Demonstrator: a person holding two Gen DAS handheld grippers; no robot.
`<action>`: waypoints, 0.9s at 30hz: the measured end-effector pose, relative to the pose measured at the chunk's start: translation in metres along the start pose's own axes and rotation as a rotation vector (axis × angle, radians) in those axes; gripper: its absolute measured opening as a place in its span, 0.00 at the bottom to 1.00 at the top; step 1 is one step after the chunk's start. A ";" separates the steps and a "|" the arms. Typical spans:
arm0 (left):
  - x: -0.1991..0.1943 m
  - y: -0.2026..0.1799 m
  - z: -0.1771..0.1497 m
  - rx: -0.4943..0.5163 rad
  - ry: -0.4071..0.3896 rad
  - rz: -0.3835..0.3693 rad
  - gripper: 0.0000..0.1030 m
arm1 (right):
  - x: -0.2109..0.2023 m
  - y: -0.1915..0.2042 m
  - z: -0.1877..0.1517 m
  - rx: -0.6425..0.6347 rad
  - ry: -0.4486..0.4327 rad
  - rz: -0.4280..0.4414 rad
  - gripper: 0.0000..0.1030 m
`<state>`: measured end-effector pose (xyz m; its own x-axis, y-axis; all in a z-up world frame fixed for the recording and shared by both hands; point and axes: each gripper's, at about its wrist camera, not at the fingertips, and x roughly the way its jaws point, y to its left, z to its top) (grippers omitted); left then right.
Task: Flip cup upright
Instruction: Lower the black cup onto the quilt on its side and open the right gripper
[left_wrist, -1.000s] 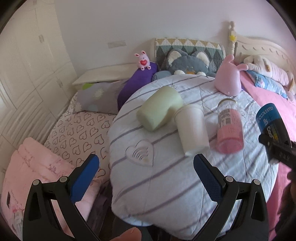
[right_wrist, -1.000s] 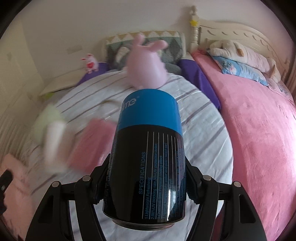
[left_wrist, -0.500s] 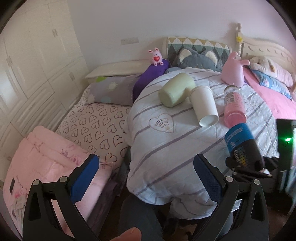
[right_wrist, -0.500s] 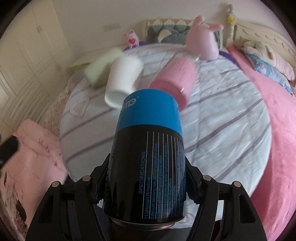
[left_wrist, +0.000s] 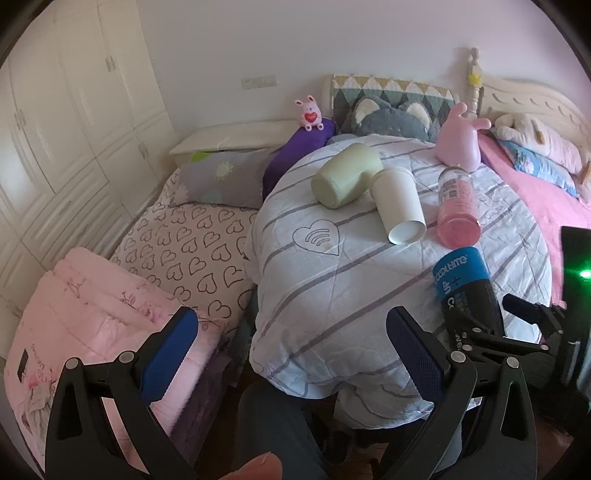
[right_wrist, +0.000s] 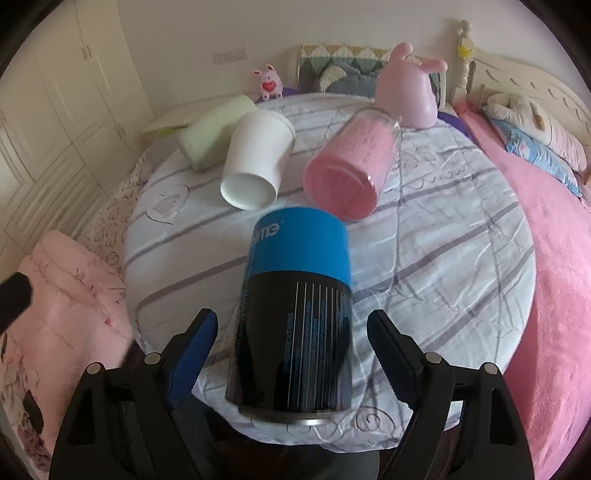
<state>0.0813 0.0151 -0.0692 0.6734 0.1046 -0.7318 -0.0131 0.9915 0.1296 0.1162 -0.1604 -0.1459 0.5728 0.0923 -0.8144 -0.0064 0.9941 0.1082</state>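
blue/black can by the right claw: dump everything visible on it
The can is a cylinder with a bright blue band at the far end and a glossy black body printed with fine blue lines and text; the left wrist view reads "cooltime". A metal rim shows at the near end. It lies between the open fingers of the right claw, with gaps on both sides, over the near edge of the striped quilt. Slight blur; what supports it is unclear.

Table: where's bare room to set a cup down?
Free: the right side of the table, between pink bottle and pink bed; also front-left, between heart mark and near edge. Crowded: far-left, green cup, white cup and bottle bunched.
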 end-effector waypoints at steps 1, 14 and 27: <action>-0.001 0.000 -0.001 0.000 -0.001 0.000 1.00 | -0.004 0.000 0.000 0.001 -0.007 0.001 0.82; -0.017 -0.009 -0.010 -0.003 0.002 -0.014 1.00 | -0.071 -0.012 -0.023 0.038 -0.137 -0.042 0.82; -0.029 -0.017 -0.020 0.000 0.004 -0.018 1.00 | -0.094 -0.020 -0.034 0.051 -0.173 -0.058 0.82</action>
<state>0.0471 -0.0033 -0.0630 0.6706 0.0872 -0.7367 -0.0012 0.9932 0.1165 0.0343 -0.1875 -0.0909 0.7034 0.0198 -0.7105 0.0698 0.9929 0.0968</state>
